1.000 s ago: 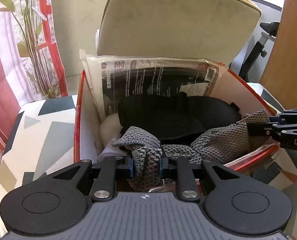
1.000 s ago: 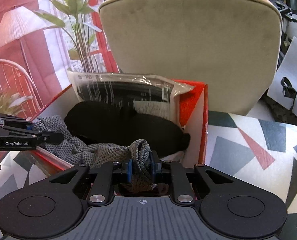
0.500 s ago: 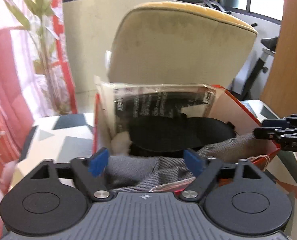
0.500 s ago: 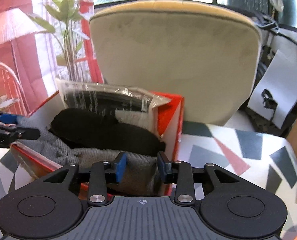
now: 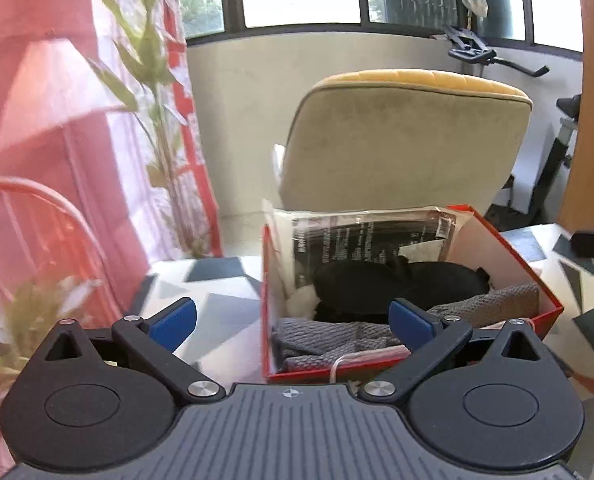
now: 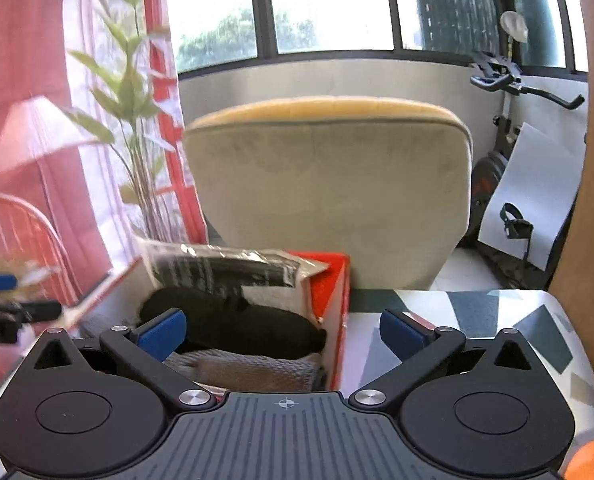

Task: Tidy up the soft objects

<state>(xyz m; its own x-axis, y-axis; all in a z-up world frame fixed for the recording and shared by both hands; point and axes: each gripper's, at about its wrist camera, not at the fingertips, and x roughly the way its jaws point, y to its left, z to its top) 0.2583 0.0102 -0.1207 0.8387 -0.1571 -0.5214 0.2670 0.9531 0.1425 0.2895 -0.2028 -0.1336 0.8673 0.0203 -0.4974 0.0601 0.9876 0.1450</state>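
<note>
A red box (image 5: pixel 509 240) stands on the patterned tabletop; it also shows in the right wrist view (image 6: pixel 331 280). In it lie a grey knitted cloth (image 5: pixel 337 336) at the front, a black soft item (image 5: pixel 397 280) behind it, and a plastic-wrapped pack (image 5: pixel 373 232) upright at the back. The cloth (image 6: pixel 249 370), black item (image 6: pixel 249 326) and pack (image 6: pixel 225 270) also show in the right wrist view. My left gripper (image 5: pixel 293 318) is open and empty, above and in front of the box. My right gripper (image 6: pixel 283 328) is open and empty over the box's right wall.
A beige chair back with a yellow top (image 5: pixel 401 140) stands right behind the box. A plant (image 6: pixel 129 128) and red-patterned curtain are at the left. An exercise bike (image 6: pixel 509 128) stands at the back right. The patterned tabletop (image 6: pixel 477 320) extends right of the box.
Both grippers let go of the grey knitted cloth, opened wide and drew up and back from the box. The cloth now lies inside the box front.
</note>
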